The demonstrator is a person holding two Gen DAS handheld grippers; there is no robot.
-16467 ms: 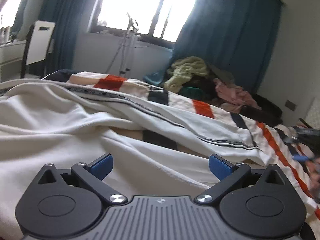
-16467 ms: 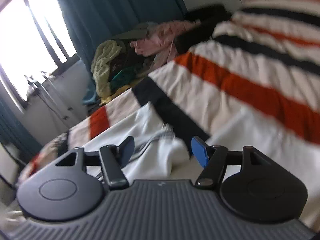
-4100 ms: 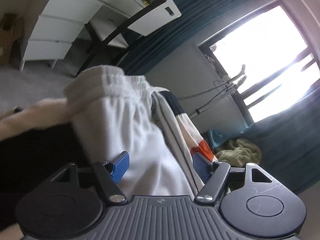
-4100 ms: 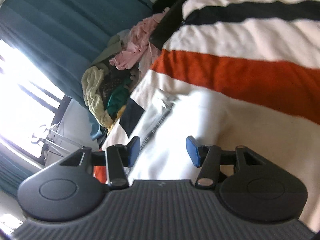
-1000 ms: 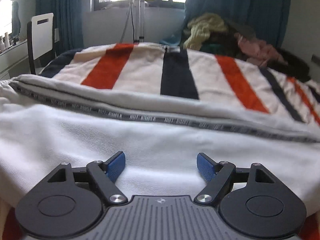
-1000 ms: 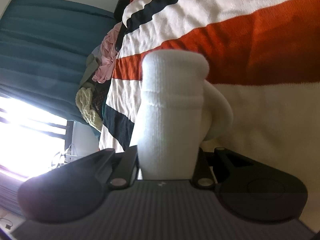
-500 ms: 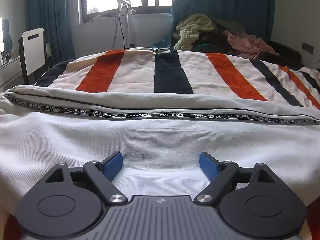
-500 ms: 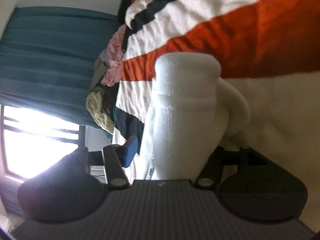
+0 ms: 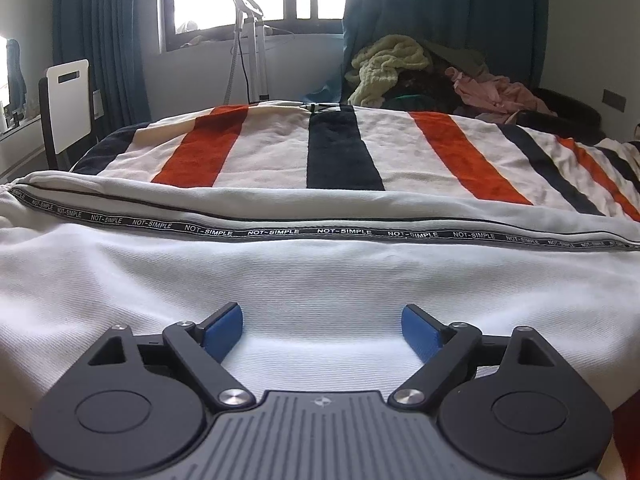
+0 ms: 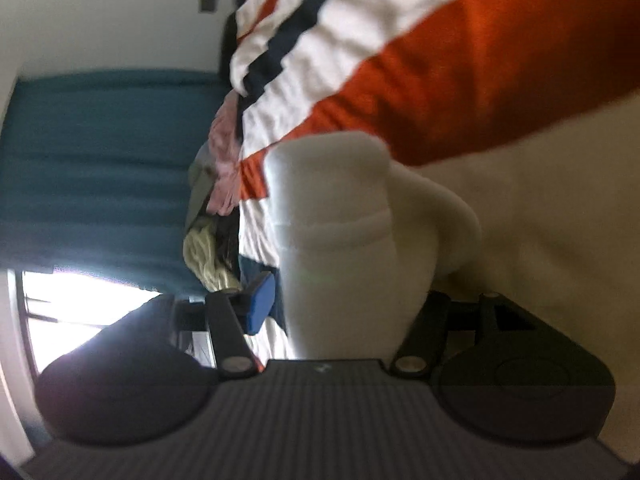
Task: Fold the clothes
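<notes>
White trousers [image 9: 320,280] lie flat across the striped bed, a black tape reading "NOT-SIMPLE" [image 9: 344,233] running along their far side. My left gripper [image 9: 322,322] hovers low over the white cloth, open, with nothing between its blue pads [image 9: 224,330]. In the blurred, tilted right wrist view, the trousers' ribbed white cuff [image 10: 340,216] stands between the fingers of my right gripper [image 10: 344,292]. The left blue pad [image 10: 260,300] stands clear of the cuff, so the gripper is open. The cuff hides the other pad.
The bed's blanket [image 9: 340,148] has orange, black and cream stripes. A heap of clothes [image 9: 420,76] lies at the far end by the teal curtains. A garment steamer stand [image 9: 250,48] is under the window, and a white chair [image 9: 68,104] at the left.
My right gripper held the cuff shut a second ago; its fingers have since spread and let go. The left gripper has lifted and drawn back slightly over the trousers.
</notes>
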